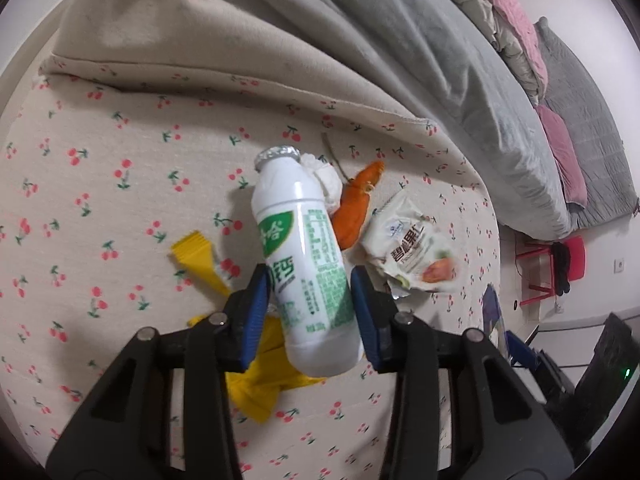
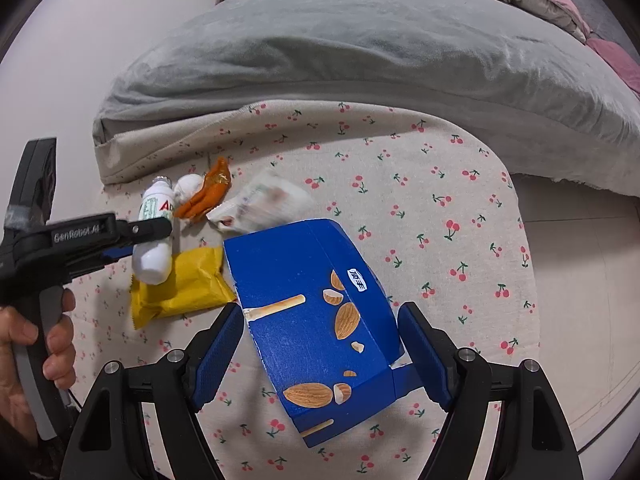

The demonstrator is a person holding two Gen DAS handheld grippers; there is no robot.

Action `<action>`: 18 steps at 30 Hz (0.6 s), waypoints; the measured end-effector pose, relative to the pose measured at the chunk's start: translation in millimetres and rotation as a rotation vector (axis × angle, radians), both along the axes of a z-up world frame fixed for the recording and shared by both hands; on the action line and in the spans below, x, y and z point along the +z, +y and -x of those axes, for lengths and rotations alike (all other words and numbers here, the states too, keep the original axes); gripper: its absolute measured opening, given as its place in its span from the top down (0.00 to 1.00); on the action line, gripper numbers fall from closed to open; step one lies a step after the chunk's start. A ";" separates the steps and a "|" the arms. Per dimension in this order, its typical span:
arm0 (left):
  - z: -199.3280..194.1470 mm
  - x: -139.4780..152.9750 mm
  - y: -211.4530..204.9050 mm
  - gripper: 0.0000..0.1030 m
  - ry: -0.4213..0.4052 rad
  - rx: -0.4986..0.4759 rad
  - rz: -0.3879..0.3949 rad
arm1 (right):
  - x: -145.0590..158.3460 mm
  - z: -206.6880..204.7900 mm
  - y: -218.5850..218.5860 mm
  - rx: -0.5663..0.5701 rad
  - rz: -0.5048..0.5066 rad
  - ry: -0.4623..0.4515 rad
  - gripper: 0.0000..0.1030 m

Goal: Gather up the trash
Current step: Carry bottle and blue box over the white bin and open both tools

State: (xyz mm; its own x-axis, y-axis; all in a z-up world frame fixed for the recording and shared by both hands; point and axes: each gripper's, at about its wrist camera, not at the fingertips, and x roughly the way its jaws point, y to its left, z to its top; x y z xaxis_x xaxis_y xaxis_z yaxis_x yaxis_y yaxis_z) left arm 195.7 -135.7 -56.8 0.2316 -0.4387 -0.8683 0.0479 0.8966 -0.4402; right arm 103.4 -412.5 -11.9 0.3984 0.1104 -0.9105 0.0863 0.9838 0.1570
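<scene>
Bottle pinched in left hand-held gripper; beside it, right hand-held gripper spread around box.

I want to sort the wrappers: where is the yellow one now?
The yellow wrapper lies on the cherry-print sheet, under the white bottle, left of the blue box.

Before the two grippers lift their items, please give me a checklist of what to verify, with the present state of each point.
1. Left gripper pads on both sides of the white bottle: ok.
2. Bottle clamped firmly: cannot tell.
3. Bottle foil cap closed: ok.
4. Right gripper straddles the blue box: ok.
5. Right pads touching the box: not ok, gaps on both sides.
6. Yellow wrapper free of the bottle: not ok, the bottle overlaps it.
</scene>
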 end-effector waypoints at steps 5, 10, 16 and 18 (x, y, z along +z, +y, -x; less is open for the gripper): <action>6.6 8.3 14.9 0.62 -0.026 -0.017 0.008 | 7.8 0.7 11.9 0.019 0.001 -0.023 0.22; 11.2 17.1 27.3 0.63 -0.062 -0.034 0.001 | 12.7 -0.8 30.2 0.045 0.009 -0.036 0.22; 18.9 27.6 53.7 0.63 -0.108 -0.035 -0.015 | 16.0 -7.0 56.3 0.078 0.011 -0.046 0.22; 21.3 30.7 63.7 0.63 -0.124 -0.031 -0.027 | 16.5 -9.7 67.0 0.093 0.012 -0.049 0.22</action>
